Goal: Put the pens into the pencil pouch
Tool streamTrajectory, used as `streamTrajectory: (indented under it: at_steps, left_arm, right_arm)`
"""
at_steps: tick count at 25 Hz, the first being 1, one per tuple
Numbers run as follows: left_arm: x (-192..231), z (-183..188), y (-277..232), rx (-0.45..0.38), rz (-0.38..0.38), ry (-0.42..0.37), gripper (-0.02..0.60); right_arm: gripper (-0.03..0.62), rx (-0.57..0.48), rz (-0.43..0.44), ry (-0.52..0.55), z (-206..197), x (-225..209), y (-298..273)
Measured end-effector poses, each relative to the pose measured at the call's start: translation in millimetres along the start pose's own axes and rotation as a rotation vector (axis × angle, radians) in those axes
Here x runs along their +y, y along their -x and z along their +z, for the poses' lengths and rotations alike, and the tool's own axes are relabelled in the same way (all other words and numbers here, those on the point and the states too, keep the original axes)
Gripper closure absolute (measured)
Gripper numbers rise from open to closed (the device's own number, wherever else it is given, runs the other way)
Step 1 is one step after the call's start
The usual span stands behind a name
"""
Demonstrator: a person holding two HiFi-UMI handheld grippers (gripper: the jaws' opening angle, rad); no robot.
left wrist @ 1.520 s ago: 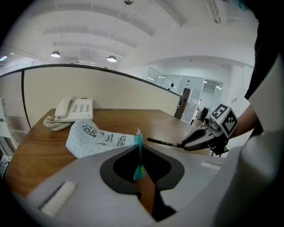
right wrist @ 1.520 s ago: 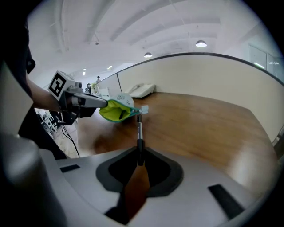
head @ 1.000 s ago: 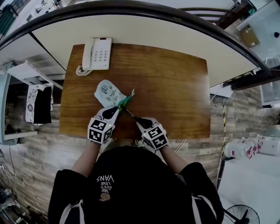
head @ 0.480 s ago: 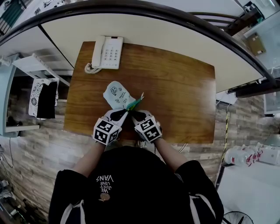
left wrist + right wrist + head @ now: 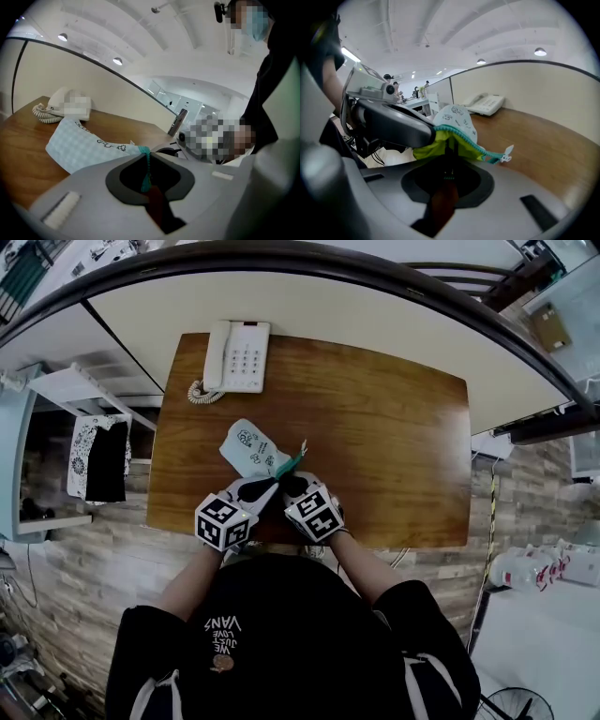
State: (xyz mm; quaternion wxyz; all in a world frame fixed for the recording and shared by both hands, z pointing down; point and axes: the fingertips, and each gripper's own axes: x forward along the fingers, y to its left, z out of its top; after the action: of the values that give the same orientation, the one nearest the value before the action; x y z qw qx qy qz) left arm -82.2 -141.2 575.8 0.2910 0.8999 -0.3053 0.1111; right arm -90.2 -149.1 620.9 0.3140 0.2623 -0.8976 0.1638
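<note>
The pencil pouch point(image 5: 251, 448) is pale mint check with little black doodles, a teal zipper point(image 5: 474, 146) and lime green lining point(image 5: 436, 146). The pen point(image 5: 448, 157) looks black. The table point(image 5: 375, 427) is warm brown woodgrain, and the phone point(image 5: 239, 357) is white.

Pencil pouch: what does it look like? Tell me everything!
The pencil pouch is soft pale checked cloth with black doodles, a teal zipper, white pull tab and lime-green lining. It rests on the wooden table, mouth open. The left claw pinches its zipper edge; the right claw pokes a pen into it.
</note>
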Motion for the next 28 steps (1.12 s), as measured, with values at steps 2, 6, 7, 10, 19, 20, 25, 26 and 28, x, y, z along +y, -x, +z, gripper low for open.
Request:
streamTrajectory:
  at_steps: [2, 6, 7, 10, 19, 20, 25, 26, 28]
  left_arm:
    - [5, 3, 4, -0.011, -0.016, 0.021, 0.548]
    - [10, -3, 7, 0.005, -0.028, 0.036, 0.548]
    - [11, -5, 7, 0.012, -0.028, 0.036, 0.546]
    - [14, -10, 5, 0.030, -0.014, 0.026, 0.546]
    - [19, -21, 1, 0.053, 0.057, 0.019, 0.545]
    - [20, -24, 1, 0.068, 0.075, 0.009, 0.545]
    - [22, -36, 0, 0.145, 0.170, -0.073, 0.543]
    - [22, -37, -1, 0.152, 0.189, -0.089, 0.541]
    - [22, -40, -2, 0.165, 0.227, -0.116, 0.504]
  right_arm:
    - [0.526, -0.004, 0.003, -0.009, 3, 2, -3]
    - [0.512, -0.005, 0.029, -0.047, 5, 9, -11]
    - [0.498, 0.000, 0.030, -0.052, 4, 10, -12]
    - [0.481, -0.017, 0.017, -0.069, 3, 6, -12]
    - [0.478, -0.030, -0.046, -0.163, -15, -11, 22]
    - [0.477, -0.029, -0.049, -0.170, -17, -12, 25]
    - [0.477, -0.026, -0.060, -0.184, -27, -17, 45]
    - [0.477, -0.025, -0.060, -0.181, -28, -18, 48]
    - [0.479, -0.026, -0.059, -0.173, -31, -20, 55]
